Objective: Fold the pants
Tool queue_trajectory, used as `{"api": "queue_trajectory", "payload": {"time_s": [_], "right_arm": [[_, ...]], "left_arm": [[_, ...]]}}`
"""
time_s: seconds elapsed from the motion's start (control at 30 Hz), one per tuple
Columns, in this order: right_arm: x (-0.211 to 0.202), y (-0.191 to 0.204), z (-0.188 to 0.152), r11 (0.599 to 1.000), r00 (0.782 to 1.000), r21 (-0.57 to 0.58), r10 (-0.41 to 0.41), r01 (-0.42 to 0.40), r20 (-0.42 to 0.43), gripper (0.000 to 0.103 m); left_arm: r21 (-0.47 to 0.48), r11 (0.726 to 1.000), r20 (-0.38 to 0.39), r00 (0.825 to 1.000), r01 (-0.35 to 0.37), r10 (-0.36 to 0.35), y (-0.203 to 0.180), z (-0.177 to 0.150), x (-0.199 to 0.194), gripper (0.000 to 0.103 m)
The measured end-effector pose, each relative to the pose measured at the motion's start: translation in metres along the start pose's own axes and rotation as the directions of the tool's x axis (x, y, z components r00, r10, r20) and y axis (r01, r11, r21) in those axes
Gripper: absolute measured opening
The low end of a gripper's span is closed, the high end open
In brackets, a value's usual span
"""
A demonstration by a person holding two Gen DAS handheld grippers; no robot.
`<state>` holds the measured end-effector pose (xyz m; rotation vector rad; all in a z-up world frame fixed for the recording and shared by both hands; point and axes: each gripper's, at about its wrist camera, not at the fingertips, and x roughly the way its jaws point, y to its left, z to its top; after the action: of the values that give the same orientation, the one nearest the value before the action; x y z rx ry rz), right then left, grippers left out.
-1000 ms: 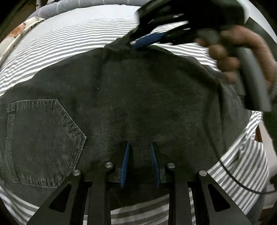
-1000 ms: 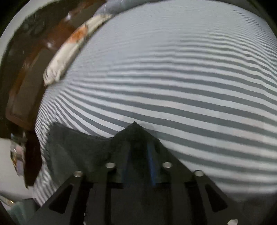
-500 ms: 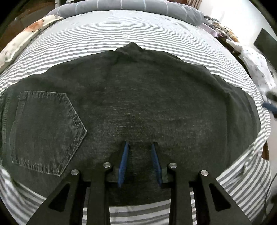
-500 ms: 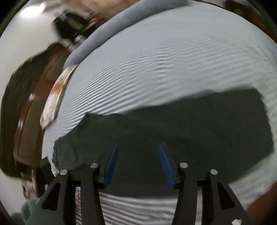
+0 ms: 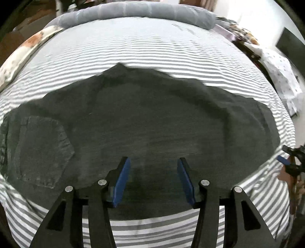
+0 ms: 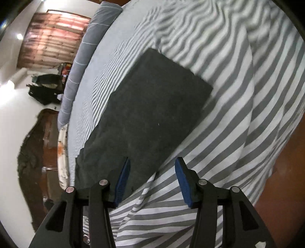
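Striped grey-and-white bedding [image 5: 152,49] fills both views. Left gripper [image 5: 153,181] hangs over the near edge of the dark pants [image 5: 152,118] with its jaws spread wide, gripping nothing. Right gripper [image 6: 152,179] is likewise wide apart and empty, at the pants' [image 6: 152,106] corner. They lie flat, back pocket [image 5: 42,150] showing. A grey bolster [image 5: 137,11] borders the far side.

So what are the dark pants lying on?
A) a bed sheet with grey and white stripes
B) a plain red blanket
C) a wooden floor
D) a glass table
A: the pants lie spread flat on a striped sheet, whose grey and white stripes show all around the dark cloth in both wrist views.
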<state>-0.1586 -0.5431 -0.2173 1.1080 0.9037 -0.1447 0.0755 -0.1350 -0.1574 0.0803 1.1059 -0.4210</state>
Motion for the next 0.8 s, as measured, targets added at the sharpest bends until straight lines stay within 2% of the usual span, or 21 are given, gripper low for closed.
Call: {"api": "queue_trajectory", "payload": {"time_s": [0.2,0.3,0.37,0.43,0.5,0.63,0.8], "right_arm": [[0.025,-0.016,0.001,0.996,0.997,0.055,0.077,-0.077,0.005,0.047],[0.03,-0.019,0.005,0.986,0.989,0.081,0.145,-0.148,0.041,0.047],[0.029,-0.023,0.01,0.981,0.985,0.095,0.163,-0.168,0.058,0.042],[0.027,-0.02,0.019,0.985,0.986,0.078,0.146,-0.152,0.081,0.037],[0.026,-0.016,0.027,0.986,0.985,0.067,0.147,-0.154,0.09,0.027],[0.025,-0.008,0.047,0.989,0.983,0.052,0.132,-0.14,0.13,0.026],[0.03,-0.011,0.052,0.991,0.984,0.062,0.109,-0.118,0.139,0.024]], "left_arm": [[0.042,0.998,-0.029,0.998,0.049,-0.048,-0.038,0.012,0.012,0.053],[0.057,0.997,-0.034,0.998,0.059,-0.057,-0.048,0.015,0.017,0.053],[0.064,0.996,-0.043,0.997,0.059,-0.056,-0.053,0.016,0.023,0.053],[0.073,0.996,-0.051,0.997,0.059,-0.056,-0.059,0.018,0.029,0.053],[0.089,0.994,-0.052,0.997,0.059,-0.055,-0.062,0.018,0.031,0.053],[0.112,0.992,-0.048,0.997,0.058,-0.052,-0.072,0.02,0.038,0.053],[0.11,0.992,-0.048,0.997,0.063,-0.058,-0.071,0.018,0.046,0.053]]}}
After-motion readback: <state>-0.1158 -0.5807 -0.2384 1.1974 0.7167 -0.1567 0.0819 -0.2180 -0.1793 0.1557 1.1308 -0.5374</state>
